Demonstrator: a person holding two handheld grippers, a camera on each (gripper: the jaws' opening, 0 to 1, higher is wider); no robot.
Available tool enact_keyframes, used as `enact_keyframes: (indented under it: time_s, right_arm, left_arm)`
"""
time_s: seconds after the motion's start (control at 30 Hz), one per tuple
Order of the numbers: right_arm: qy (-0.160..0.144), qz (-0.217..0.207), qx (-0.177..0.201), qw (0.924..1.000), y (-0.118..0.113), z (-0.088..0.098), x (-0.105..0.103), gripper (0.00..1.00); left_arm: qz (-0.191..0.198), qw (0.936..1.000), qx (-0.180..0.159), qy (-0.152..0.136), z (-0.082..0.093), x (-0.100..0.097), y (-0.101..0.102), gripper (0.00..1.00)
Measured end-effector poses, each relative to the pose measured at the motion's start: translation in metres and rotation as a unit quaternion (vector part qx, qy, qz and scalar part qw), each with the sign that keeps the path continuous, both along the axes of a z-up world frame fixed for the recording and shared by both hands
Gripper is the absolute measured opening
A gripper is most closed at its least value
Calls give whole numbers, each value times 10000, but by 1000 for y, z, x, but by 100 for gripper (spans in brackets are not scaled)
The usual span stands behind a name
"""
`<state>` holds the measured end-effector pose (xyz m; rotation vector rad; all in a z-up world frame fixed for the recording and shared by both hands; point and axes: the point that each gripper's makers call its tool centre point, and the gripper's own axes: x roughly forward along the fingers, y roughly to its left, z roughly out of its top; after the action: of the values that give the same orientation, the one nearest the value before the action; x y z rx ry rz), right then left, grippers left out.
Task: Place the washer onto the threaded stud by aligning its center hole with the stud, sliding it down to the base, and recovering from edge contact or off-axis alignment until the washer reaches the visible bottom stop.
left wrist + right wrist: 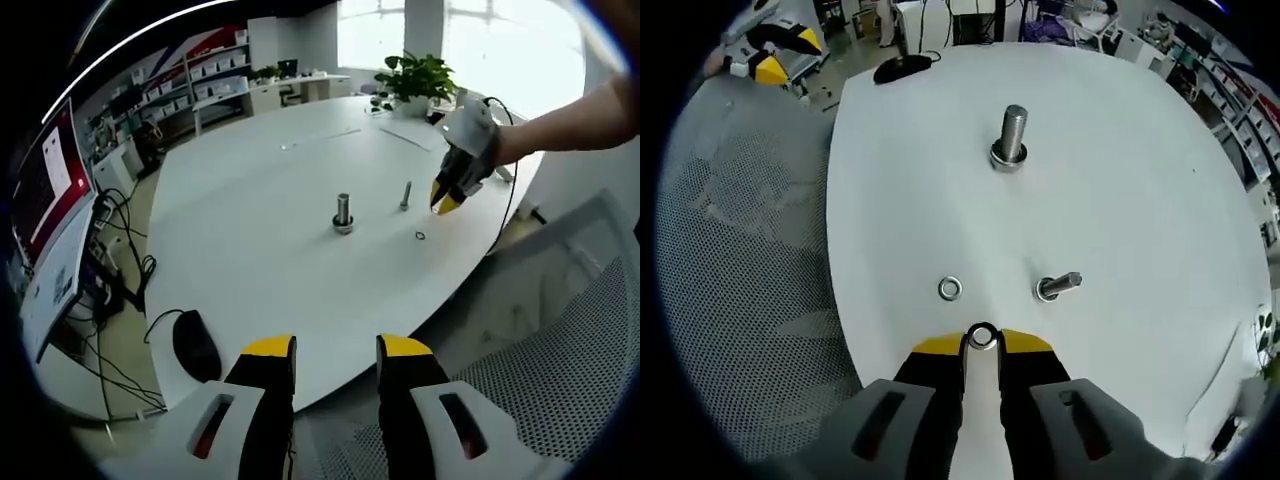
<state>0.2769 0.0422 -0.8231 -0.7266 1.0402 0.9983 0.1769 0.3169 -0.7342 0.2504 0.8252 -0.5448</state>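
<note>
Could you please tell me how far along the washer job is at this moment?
Early stage. Done: the right gripper has a washer pinched at its jaw tips, above the table. In hand: carrying it. Left: the upright stud shows no carried washer on it yet, so aligning and sliding down remain. A second washer and a smaller bolt lie on the table. The left gripper is open.

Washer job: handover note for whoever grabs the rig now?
Right claw: shut on a small silver metal washer, held above the white round table.
Left claw: open, empty, back at the table edge.
Upright silver threaded stud stands bare at mid-table. A second silver washer and a smaller silver bolt lie near the right claw.
Done: washer picked up.
Left: carry it to the stud, centre the hole, slide it down to the base.
</note>
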Motion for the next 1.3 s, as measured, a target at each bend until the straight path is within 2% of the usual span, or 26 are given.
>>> enact_keyframes:
  time_s: [0.13, 0.6, 0.97, 1.3]
  right_arm:
    - [-40, -87, 64, 9999, 1, 8, 12, 14]
    - [-204, -58, 99, 9997, 7, 23, 30, 14]
    - [-334, 139, -43, 9993, 8, 23, 39, 14]
    - [-340, 133, -82, 9993, 9, 20, 45, 14]
  left_arm:
    - [6, 10000, -10, -1, 0, 0, 0, 30]
    - [-5, 10000, -4, 29, 0, -1, 0, 30]
    - [10, 10000, 1, 41, -1, 0, 1, 30]
    - [17, 10000, -1, 39, -1, 0, 1, 30]
